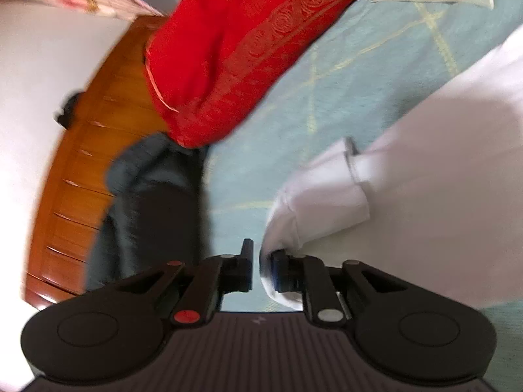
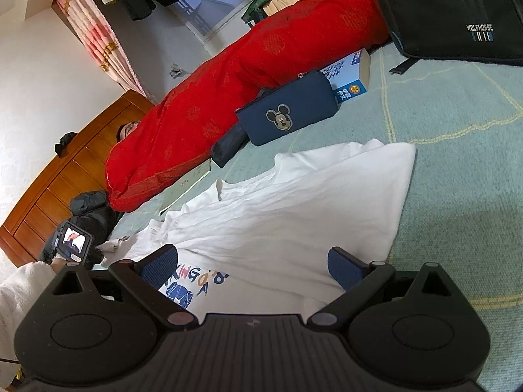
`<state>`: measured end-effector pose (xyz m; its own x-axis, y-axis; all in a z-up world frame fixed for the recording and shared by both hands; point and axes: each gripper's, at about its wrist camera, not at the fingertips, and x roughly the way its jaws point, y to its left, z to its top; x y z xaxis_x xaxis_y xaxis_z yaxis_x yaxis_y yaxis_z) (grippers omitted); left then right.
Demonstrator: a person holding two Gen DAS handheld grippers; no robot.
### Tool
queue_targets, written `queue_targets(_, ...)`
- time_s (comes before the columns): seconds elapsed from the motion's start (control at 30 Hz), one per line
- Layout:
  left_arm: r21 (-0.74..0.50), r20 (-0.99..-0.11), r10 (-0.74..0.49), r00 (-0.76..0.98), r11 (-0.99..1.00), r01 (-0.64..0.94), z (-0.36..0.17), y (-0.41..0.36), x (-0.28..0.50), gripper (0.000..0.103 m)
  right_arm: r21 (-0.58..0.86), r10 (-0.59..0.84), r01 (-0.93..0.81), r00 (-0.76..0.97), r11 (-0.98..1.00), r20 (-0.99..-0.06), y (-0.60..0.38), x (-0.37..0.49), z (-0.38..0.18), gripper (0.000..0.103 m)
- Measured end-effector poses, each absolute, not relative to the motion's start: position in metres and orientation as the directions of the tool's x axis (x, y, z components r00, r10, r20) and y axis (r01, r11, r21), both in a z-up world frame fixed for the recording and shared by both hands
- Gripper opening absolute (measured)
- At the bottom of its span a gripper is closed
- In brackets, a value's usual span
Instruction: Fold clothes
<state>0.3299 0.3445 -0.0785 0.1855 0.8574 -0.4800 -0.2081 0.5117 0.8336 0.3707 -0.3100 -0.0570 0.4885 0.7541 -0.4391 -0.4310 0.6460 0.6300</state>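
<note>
A white T-shirt [image 2: 294, 209] with a colourful letter print [image 2: 196, 284] lies spread on a pale green bedsheet [image 2: 457, 163]. My right gripper [image 2: 253, 266] hangs open just above the printed part, a blue pad on each side, nothing between them. At the shirt's left edge my left gripper [image 2: 75, 248] is held by a hand in a white sleeve [image 2: 23, 290]. In the blurred left wrist view, my left gripper [image 1: 261, 271] has its fingers almost together on a bunched fold of the white T-shirt [image 1: 425, 163].
A long red quilt [image 2: 228, 98] lies along the far side, with a dark garment [image 1: 157, 202] at its end by the wooden headboard [image 2: 65, 176]. A navy Mickey pouch [image 2: 287, 114], a blue box [image 2: 353, 75] and a black bag [image 2: 457, 16] sit beyond the shirt.
</note>
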Motion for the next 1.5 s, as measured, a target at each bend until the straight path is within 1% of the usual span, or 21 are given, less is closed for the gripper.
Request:
queue_targets(0.07,0.781,-0.543,0.819,0.186,0.574,-0.247,-0.072,0.348,0.324,0.024,0.63,0.756,-0.434,0.488,0.644,-0.437,-0.31,0.37,-0.056,0.101)
queue_targets(0.13,0.738,-0.584,0.788,0.196,0.616,-0.276,-0.064,0.347,0.316,0.033,0.629,0.756,-0.436,0.488,0.644,-0.435,-0.31,0.37,-0.056,0.101)
queue_targets(0.2,0.691,-0.623,0.754,0.208,0.655,-0.304,-0.057,0.345,0.309,0.035,0.628,0.757,-0.439,0.49,0.643,-0.432,-0.31,0.369,-0.054,0.101)
queue_targets(0.3,0.646,-0.656,0.718,0.233,0.693,-0.32,-0.046,0.338,0.298,0.041,0.632,0.764,-0.447,0.49,0.633,-0.419,-0.311,0.367,-0.052,0.101)
queue_targets(0.43,0.548,-0.705,0.639,0.306,0.766,-0.337,-0.024,0.318,0.278,0.041,0.638,0.776,-0.461,0.491,0.617,-0.396,-0.313,0.363,-0.047,0.101)
queue_targets(0.53,0.478,-0.725,0.579,0.373,0.813,-0.332,-0.007,0.291,0.268,0.04,0.641,0.786,-0.474,0.49,0.604,-0.377,-0.314,0.359,-0.044,0.101)
queue_targets(0.6,0.417,-0.743,0.502,0.443,0.864,-0.282,0.002,0.264,0.269,0.04,0.643,0.792,-0.482,0.49,0.595,-0.365,-0.315,0.357,-0.041,0.101)
queue_targets(0.7,0.286,-0.777,0.34,0.53,0.94,-0.185,0.008,0.217,0.28,0.04,0.648,0.801,-0.491,0.484,0.583,-0.353,-0.314,0.355,-0.04,0.101)
queue_targets(0.73,0.231,-0.787,0.277,0.552,0.961,-0.152,0.007,0.202,0.287,0.04,0.649,0.802,-0.491,0.482,0.58,-0.352,-0.313,0.355,-0.04,0.101)
queue_targets(0.87,-0.049,-0.824,0.004,0.567,0.996,-0.078,-0.007,0.154,0.314,0.039,0.661,0.809,-0.489,0.475,0.569,-0.346,-0.313,0.357,-0.042,0.101)
queue_targets(0.93,-0.181,-0.82,-0.121,0.559,0.982,-0.053,-0.019,0.132,0.326,0.038,0.667,0.812,-0.486,0.474,0.565,-0.342,-0.314,0.357,-0.043,0.101)
queue_targets(1.03,-0.32,-0.801,-0.243,0.547,0.946,-0.048,-0.037,0.117,0.334,0.038,0.673,0.815,-0.485,0.473,0.558,-0.335,-0.315,0.358,-0.044,0.101)
queue_targets(1.07,-0.347,-0.799,-0.261,0.542,0.936,-0.06,-0.043,0.116,0.335,0.038,0.674,0.815,-0.485,0.473,0.558,-0.334,-0.315,0.357,-0.044,0.101)
queue_targets(1.17,-0.406,-0.783,-0.288,0.551,0.908,-0.104,-0.057,0.116,0.335,0.038,0.668,0.816,-0.495,0.477,0.556,-0.326,-0.315,0.354,-0.041,0.101)
queue_targets(1.37,-0.586,-0.679,-0.336,0.653,0.784,-0.205,-0.072,0.153,0.336,0.039,0.663,0.818,-0.505,0.481,0.552,-0.315,-0.316,0.351,-0.038,0.101)
queue_targets(1.5,-0.657,-0.607,-0.311,0.731,0.714,-0.242,-0.083,0.168,0.339,0.039,0.664,0.814,-0.499,0.485,0.557,-0.318,-0.316,0.352,-0.039,0.101)
